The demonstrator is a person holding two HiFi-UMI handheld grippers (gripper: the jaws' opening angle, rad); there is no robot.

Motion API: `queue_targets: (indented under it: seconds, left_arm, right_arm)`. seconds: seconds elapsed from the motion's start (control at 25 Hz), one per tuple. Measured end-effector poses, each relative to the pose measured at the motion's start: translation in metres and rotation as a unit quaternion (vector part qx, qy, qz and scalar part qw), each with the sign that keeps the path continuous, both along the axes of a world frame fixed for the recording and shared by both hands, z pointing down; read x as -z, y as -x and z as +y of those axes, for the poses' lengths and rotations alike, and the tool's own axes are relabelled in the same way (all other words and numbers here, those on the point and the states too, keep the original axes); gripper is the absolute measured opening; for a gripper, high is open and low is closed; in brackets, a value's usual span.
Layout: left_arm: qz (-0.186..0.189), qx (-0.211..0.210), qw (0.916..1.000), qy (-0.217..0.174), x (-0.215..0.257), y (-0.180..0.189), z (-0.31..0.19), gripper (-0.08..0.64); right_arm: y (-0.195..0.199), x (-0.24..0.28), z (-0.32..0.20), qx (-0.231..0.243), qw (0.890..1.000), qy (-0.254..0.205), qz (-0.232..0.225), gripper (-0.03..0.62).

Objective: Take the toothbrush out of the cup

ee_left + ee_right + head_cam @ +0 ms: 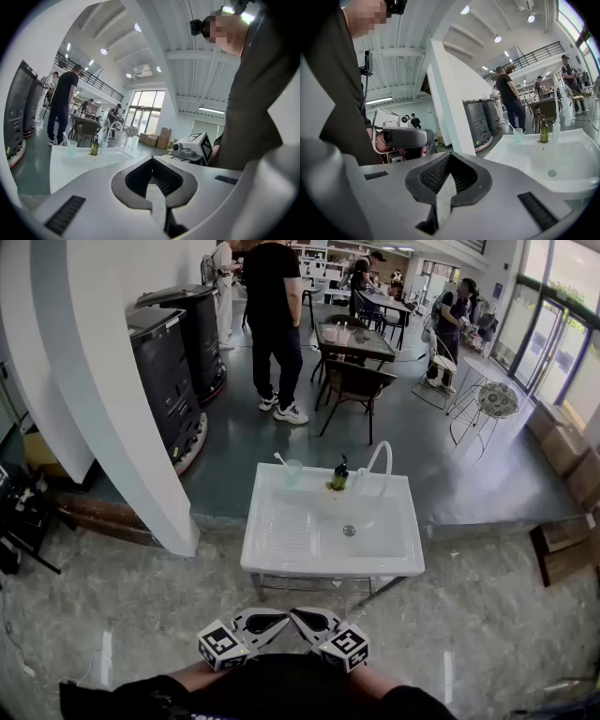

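White sink (328, 563) at 12 o'clock. Left gripper (272, 619) and right gripper (307, 619) held at 6 against the body, both with jaws together on nothing (looks like a rest pose, no reach started). Cup (293, 472) stands on the sink's 11 o'clock corner, well apart from both. The toothbrush (280, 459) is in the cup, leaning out toward 10.

The fingers (103, 197) of the left gripper (157, 206) are moulded in matt grey plastic and lined with black ribbed pads (140, 176). Well ahead of them, a glossy white sink (281, 549) is carried on a metal frame (309, 583). A translucent plastic cup (293, 473), a white plastic toothbrush (280, 459) and a shiny green bottle (338, 476) are set on it. The floor (487, 615) is finished in polished, marbled stone.
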State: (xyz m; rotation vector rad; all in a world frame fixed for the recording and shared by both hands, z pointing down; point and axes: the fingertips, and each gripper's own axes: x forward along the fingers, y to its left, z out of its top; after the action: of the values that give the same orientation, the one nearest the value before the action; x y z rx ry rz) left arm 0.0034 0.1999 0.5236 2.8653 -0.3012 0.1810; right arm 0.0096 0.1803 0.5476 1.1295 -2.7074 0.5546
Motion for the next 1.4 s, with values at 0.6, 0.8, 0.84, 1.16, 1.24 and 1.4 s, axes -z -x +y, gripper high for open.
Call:
queue_targets:
  seconds: [0.6,0.8,0.84,1.16,1.24,1.4]
  left_arm:
    - [0.002,-0.004,1.0,0.001,0.005,-0.004,-0.002,0.011]
    - [0.004,-0.002,1.0,0.001,0.008,-0.006,-0.001,0.011]
    - [0.004,-0.002,1.0,0.0,0.009,-0.007,-0.002,0.011]
    - [0.007,0.011,0.9999,0.005,0.01,-0.01,-0.007,0.011]
    - [0.007,0.014,0.9999,0.005,0.011,-0.012,-0.008,0.011]
    - [0.006,0.02,0.9998,0.006,0.011,-0.019,-0.011,0.011]
  right_arm:
    - [-0.002,-0.001,0.002,0.006,1.0,0.002,0.0,0.011]
    - [-0.006,0.0,0.002,0.0,1.0,0.003,-0.001,0.011]
    - [-0.008,0.0,0.001,0.0,1.0,0.002,-0.001,0.011]
    - [-0.01,-0.002,-0.002,0.01,1.0,0.003,0.001,0.011]
    - [-0.012,-0.002,-0.003,0.013,1.0,0.004,-0.001,0.011]
    - [-0.019,-0.001,-0.005,0.018,1.0,0.005,-0.002,0.011]
